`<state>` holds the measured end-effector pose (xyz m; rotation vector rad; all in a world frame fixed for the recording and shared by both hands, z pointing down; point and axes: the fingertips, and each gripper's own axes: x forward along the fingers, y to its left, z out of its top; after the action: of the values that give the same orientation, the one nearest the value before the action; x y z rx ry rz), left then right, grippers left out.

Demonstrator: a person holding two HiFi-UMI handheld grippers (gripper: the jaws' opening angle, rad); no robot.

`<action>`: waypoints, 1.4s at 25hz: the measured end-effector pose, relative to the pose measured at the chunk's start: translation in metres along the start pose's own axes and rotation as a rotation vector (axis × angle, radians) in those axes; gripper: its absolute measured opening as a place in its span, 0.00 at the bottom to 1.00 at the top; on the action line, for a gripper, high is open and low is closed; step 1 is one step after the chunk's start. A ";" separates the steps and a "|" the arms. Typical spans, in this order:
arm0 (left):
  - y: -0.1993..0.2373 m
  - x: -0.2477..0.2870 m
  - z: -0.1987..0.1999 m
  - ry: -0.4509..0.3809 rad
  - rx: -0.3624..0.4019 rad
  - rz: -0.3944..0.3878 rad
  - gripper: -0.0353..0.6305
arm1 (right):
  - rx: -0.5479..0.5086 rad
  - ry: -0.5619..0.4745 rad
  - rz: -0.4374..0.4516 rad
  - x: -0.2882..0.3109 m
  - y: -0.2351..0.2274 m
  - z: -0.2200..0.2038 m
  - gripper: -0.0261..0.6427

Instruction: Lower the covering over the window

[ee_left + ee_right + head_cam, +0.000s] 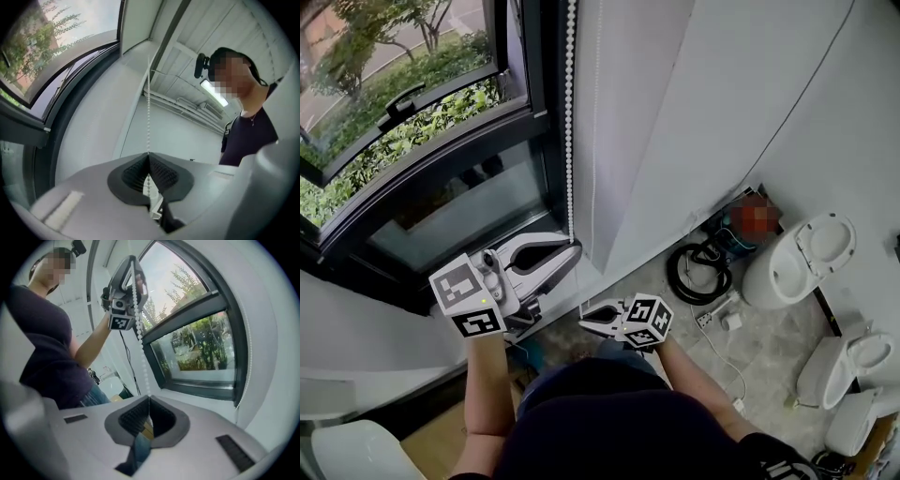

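A white bead chain hangs down beside the dark-framed window, whose glass shows greenery outside. My left gripper is raised at sill height and shut on the chain. In the left gripper view the beads run straight up from its closed jaw tips. My right gripper sits lower and nearer my body, also shut. In the right gripper view the chain comes down from the left gripper to the right gripper's closed tips.
A white wall panel stands right of the window. On the tiled floor at the right are a coiled black hose, loose cables and two white toilets. A white chair is at lower left.
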<state>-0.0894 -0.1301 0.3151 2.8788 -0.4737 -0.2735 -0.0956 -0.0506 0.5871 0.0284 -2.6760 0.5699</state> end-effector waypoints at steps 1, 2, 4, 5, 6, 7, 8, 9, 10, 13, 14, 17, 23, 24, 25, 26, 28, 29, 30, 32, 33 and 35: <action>0.000 -0.003 -0.001 -0.009 -0.022 -0.011 0.07 | 0.015 -0.006 -0.002 -0.001 -0.002 -0.001 0.06; 0.000 -0.004 -0.005 -0.004 -0.039 -0.019 0.07 | 0.021 0.005 -0.006 -0.002 -0.004 -0.005 0.06; 0.002 -0.005 -0.023 0.046 -0.061 -0.021 0.07 | -0.016 0.102 -0.020 0.000 -0.006 -0.022 0.06; 0.004 -0.006 -0.034 0.072 -0.076 -0.016 0.07 | -0.048 0.165 -0.024 0.002 -0.005 -0.034 0.06; 0.006 -0.007 -0.045 0.087 -0.096 -0.011 0.07 | -0.070 0.214 -0.023 0.004 -0.004 -0.044 0.06; 0.008 -0.009 -0.054 0.091 -0.121 -0.006 0.07 | -0.078 0.241 -0.020 0.006 -0.003 -0.050 0.06; 0.010 -0.011 -0.061 0.088 -0.145 -0.002 0.07 | -0.075 0.247 -0.016 0.007 -0.002 -0.053 0.06; 0.012 -0.012 -0.065 0.083 -0.167 0.000 0.07 | -0.067 0.242 -0.013 0.009 -0.002 -0.054 0.06; 0.013 -0.014 -0.069 0.075 -0.185 -0.002 0.07 | -0.059 0.234 -0.011 0.010 -0.003 -0.053 0.06; 0.013 -0.017 -0.071 0.041 -0.231 -0.017 0.07 | -0.047 0.211 -0.012 0.009 -0.006 -0.049 0.06; 0.013 -0.018 -0.071 0.029 -0.241 -0.018 0.07 | -0.046 0.204 -0.016 0.009 -0.008 -0.046 0.06; 0.014 -0.020 -0.070 0.007 -0.262 -0.025 0.07 | -0.045 0.177 -0.025 0.007 -0.012 -0.037 0.06; 0.014 -0.018 -0.088 0.069 -0.258 -0.019 0.07 | -0.036 0.131 -0.048 -0.001 -0.019 -0.024 0.06; 0.016 -0.018 -0.099 0.105 -0.257 -0.001 0.07 | -0.035 0.125 -0.051 -0.002 -0.019 -0.023 0.06; 0.018 -0.019 -0.109 0.122 -0.270 0.010 0.07 | -0.035 0.120 -0.054 -0.003 -0.019 -0.022 0.06; 0.019 -0.021 -0.114 0.114 -0.294 0.012 0.07 | -0.035 0.116 -0.057 -0.004 -0.019 -0.022 0.06; 0.019 -0.023 -0.116 0.080 -0.330 0.006 0.07 | -0.036 0.109 -0.060 -0.006 -0.018 -0.020 0.06; 0.019 -0.023 -0.116 0.074 -0.332 0.003 0.07 | -0.036 0.102 -0.060 -0.006 -0.018 -0.019 0.06; 0.019 -0.022 -0.116 0.075 -0.330 0.001 0.07 | -0.035 0.095 -0.060 -0.007 -0.018 -0.017 0.06; 0.021 -0.021 -0.115 0.075 -0.330 -0.001 0.07 | -0.035 0.082 -0.062 -0.008 -0.017 -0.015 0.06; 0.021 -0.021 -0.116 0.074 -0.334 -0.001 0.07 | -0.037 0.080 -0.063 -0.008 -0.017 -0.014 0.06; 0.019 -0.021 -0.122 0.095 -0.333 0.000 0.07 | -0.042 0.079 -0.065 -0.008 -0.016 -0.013 0.06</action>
<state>-0.0886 -0.1196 0.4399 2.5539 -0.3715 -0.1930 -0.0815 -0.0608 0.6009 0.0785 -2.5991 0.4841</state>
